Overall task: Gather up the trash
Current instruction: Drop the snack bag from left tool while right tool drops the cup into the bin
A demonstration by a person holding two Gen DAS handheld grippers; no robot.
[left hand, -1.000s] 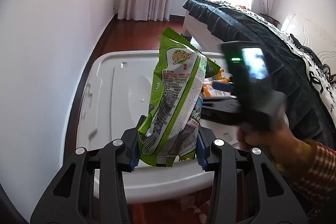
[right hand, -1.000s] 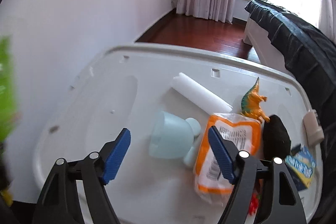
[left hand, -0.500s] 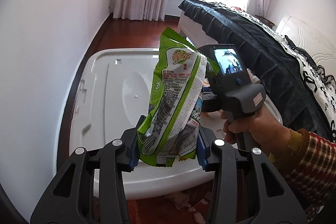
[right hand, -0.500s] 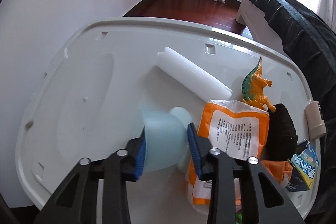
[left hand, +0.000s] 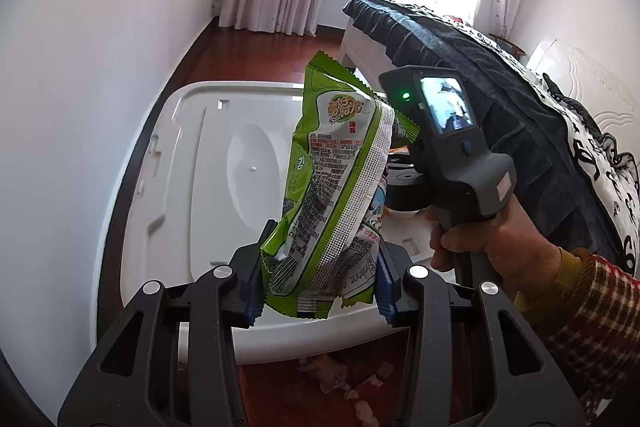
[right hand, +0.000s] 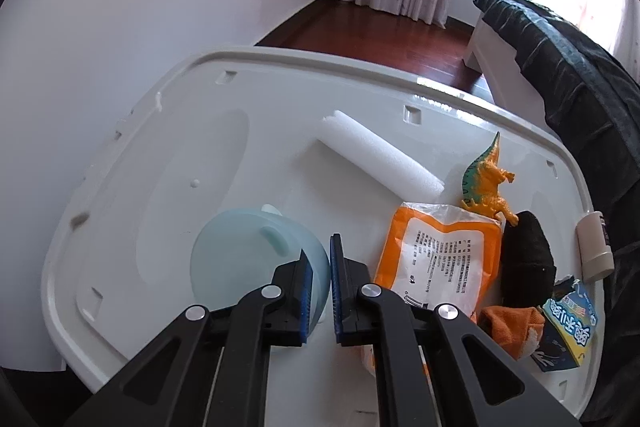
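My left gripper [left hand: 318, 281] is shut on a green snack wrapper [left hand: 336, 183] and holds it upright above the near edge of the white plastic lid [left hand: 208, 187]. My right gripper [right hand: 318, 263] is shut on the rim of a pale blue cup [right hand: 248, 259], lifted and tilted so its bottom faces me. On the lid [right hand: 168, 155] lie an orange wrapper [right hand: 436, 259], a white foam roll [right hand: 380, 163] and a blue packet [right hand: 568, 323]. The right gripper's body [left hand: 448, 147] and hand show in the left wrist view.
An orange toy dinosaur [right hand: 486, 183], a black lump [right hand: 528, 263], an orange cloth [right hand: 512, 327] and a small beige cylinder [right hand: 596, 247] also sit on the lid. A bed with a dark cover [left hand: 500, 99] stands to the right. White wall on the left. Crumbs [left hand: 340, 379] lie on the wooden floor.
My right gripper closed on the pale blue cup, then tipped it up off the lid. My left gripper kept hold of the green wrapper and barely moved.
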